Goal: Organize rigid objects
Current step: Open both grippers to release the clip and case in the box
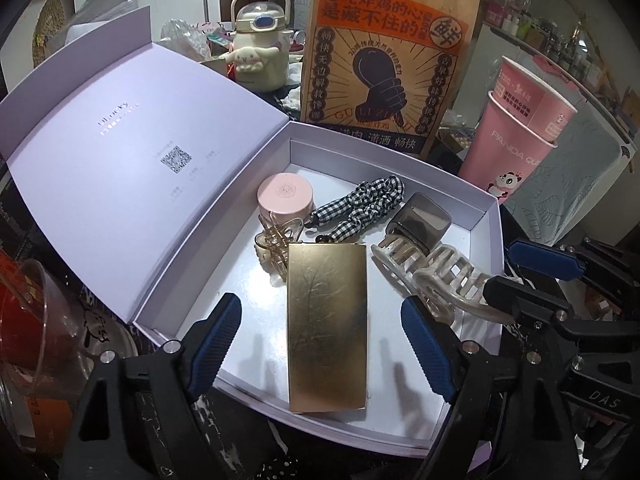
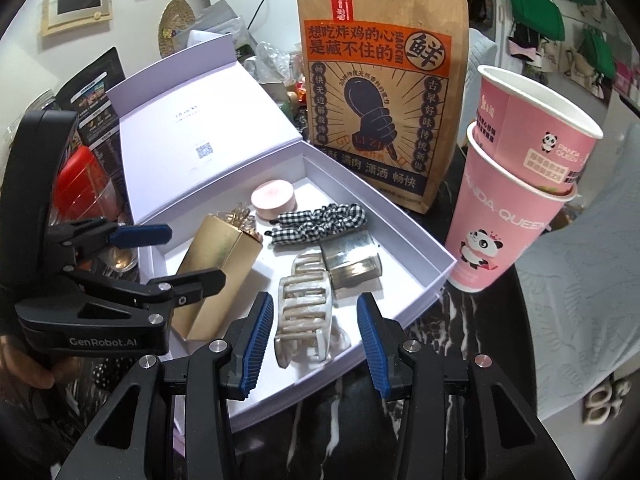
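Observation:
An open lavender box [image 1: 452, 168] holds a gold carton [image 1: 327, 328], a pink round case [image 1: 284, 196], a checked fabric band [image 1: 360, 204], a smoky square clip [image 1: 420, 220], a clear gold claw clip [image 1: 276, 240] and a pearly hair claw [image 1: 444, 280]. My left gripper [image 1: 320, 302] is open astride the gold carton [image 2: 216, 268], with gaps on both sides. In the right wrist view, my right gripper [image 2: 316, 300] is open above the pearly hair claw [image 2: 304, 312], pads apart from it. The left gripper [image 2: 196, 255] shows there too.
A tall brown paper bag [image 2: 380, 92] stands behind the box. Stacked pink paper cups [image 2: 516, 200] stand at its right. A cream kettle-shaped bottle [image 1: 260, 44] and clutter sit behind. A red container inside clear plastic [image 1: 28, 320] is at the left. The box lid [image 1: 140, 140] leans open leftward.

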